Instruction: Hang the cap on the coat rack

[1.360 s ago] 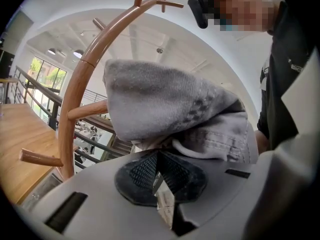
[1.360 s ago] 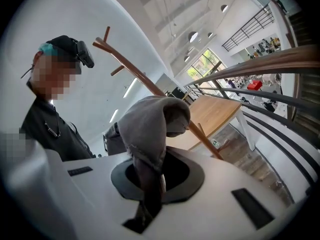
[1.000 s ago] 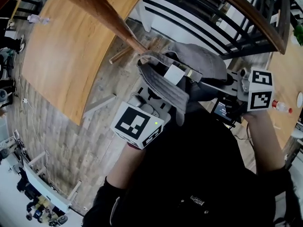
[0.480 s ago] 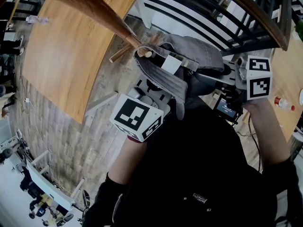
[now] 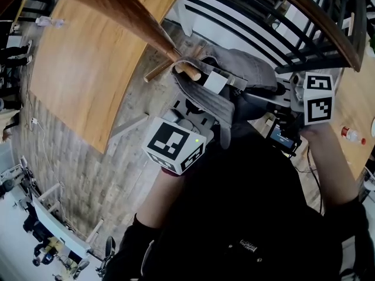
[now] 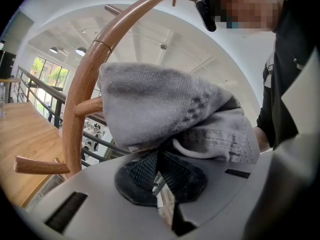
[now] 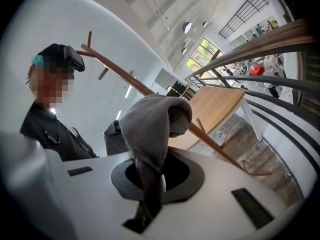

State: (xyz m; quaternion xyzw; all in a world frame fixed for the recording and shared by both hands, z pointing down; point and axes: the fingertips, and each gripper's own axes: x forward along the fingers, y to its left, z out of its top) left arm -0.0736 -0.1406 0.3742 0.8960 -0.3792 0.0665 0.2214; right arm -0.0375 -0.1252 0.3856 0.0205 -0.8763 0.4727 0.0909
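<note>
I hold a grey cap (image 5: 237, 69) between both grippers, right against the wooden coat rack (image 5: 126, 13). In the head view one peg (image 5: 188, 71) of the rack pokes into the cap's open underside. My left gripper (image 5: 198, 107) is shut on the cap's brim edge from below; in the left gripper view the cap (image 6: 165, 104) bulges over the jaws (image 6: 157, 156), next to the curved pole (image 6: 82, 91). My right gripper (image 5: 255, 95) is shut on the cap's far side; in its own view the cap's fabric (image 7: 152, 119) is pinched in the jaws (image 7: 150, 181).
A large wooden table (image 5: 82, 57) lies to the left below the rack, with a bottle (image 5: 47, 22) on its far end. Black railing (image 5: 263, 16) runs behind the cap. Another bottle (image 5: 351, 134) stands at the right. More pegs (image 6: 40, 165) stick out lower on the pole.
The cap has shifted a little toward the rack with both grippers. The peg's rounded end, hidden a second ago, now shows inside the cap's opening.
</note>
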